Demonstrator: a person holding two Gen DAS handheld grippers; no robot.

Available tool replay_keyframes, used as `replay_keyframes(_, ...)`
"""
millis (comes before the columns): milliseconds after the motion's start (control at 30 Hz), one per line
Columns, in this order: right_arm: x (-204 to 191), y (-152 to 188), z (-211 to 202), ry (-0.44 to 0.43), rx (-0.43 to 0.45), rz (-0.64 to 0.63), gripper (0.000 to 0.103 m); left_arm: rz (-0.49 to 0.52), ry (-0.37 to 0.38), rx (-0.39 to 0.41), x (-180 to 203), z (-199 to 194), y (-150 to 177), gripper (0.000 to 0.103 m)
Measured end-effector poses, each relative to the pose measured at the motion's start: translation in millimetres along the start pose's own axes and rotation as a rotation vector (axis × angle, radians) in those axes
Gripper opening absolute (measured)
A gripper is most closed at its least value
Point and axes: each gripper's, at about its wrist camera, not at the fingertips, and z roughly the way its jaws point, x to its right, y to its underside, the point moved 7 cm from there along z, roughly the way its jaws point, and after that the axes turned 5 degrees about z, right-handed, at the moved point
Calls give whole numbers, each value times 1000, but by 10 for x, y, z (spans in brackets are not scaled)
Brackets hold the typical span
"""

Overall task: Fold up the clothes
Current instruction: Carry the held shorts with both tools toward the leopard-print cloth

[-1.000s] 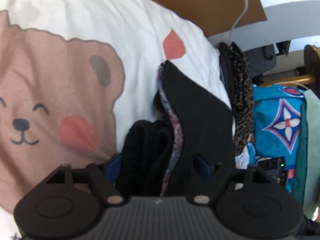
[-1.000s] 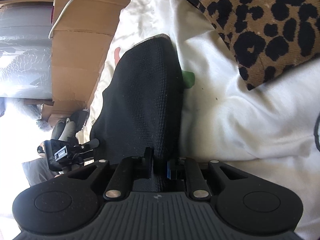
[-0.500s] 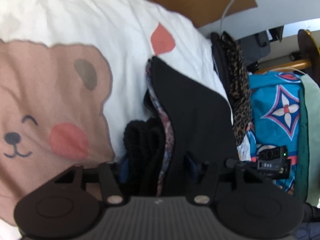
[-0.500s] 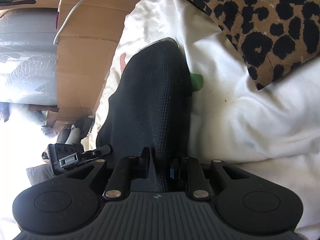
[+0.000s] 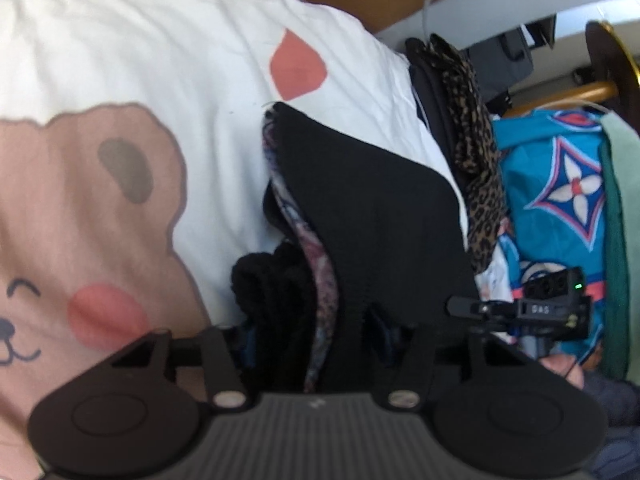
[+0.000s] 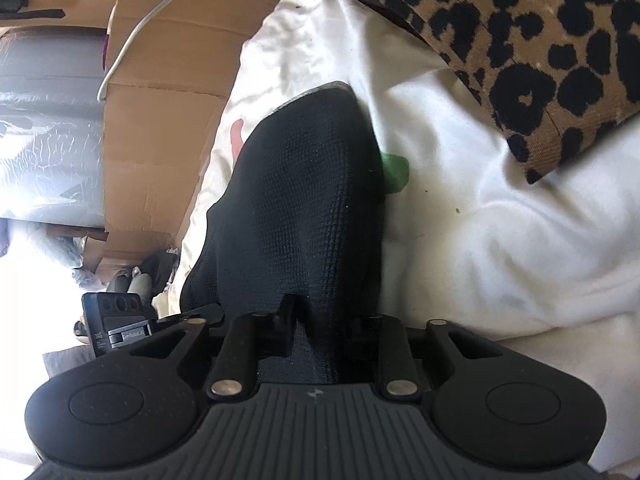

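Garment: a black waffle-knit garment with a patterned purple-grey lining (image 5: 376, 216) is stretched over the white bedsheet printed with a pink bear face (image 5: 132, 80), one end in each pair of tongs.
Left tongs: the left tongs (image 5: 308, 332) are partly closed around a thick bunch of the garment, namely the black knit, the patterned lining edge and a rolled black wad; the jaws stand fairly wide because the bundle is bulky.
Right tongs: the right tongs (image 6: 326, 328) are pinched nearly together on a narrow gather of the same black knit (image 6: 304, 208), which rises away from them over the sheet.
Change: over the last second the left view shows the cloth drawn further from the lens and the far corner lifted toward the red drop print (image 5: 298, 64), while the right tongs' camera body (image 5: 552, 308) has come into sight at the left view's right edge, so the two tongs are closing on each other.
Meaning: this reads as a fold in progress, edge being carried to edge; probably not yet laid flat, though the blur leaves that unsure.
Surroundings: a leopard-print cloth (image 6: 540, 40) lies beside the sheet, with brown cardboard (image 6: 160, 120) beyond.
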Motion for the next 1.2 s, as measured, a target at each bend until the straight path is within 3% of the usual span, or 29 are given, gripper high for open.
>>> replay_keyframes(200, -156, 39, -49, 34, 28, -71, 10, 45, -47, 16, 122, -63, 20, 38)
replay_keyframes(633, -383, 146, -138, 59, 43, -126, 10, 94, -182, 90, 481, -299, 135, 35)
replay_keyframes(1200, -952, 296, -339, 78, 21, -276, 10, 23, -328, 160, 962, -873, 263, 34)
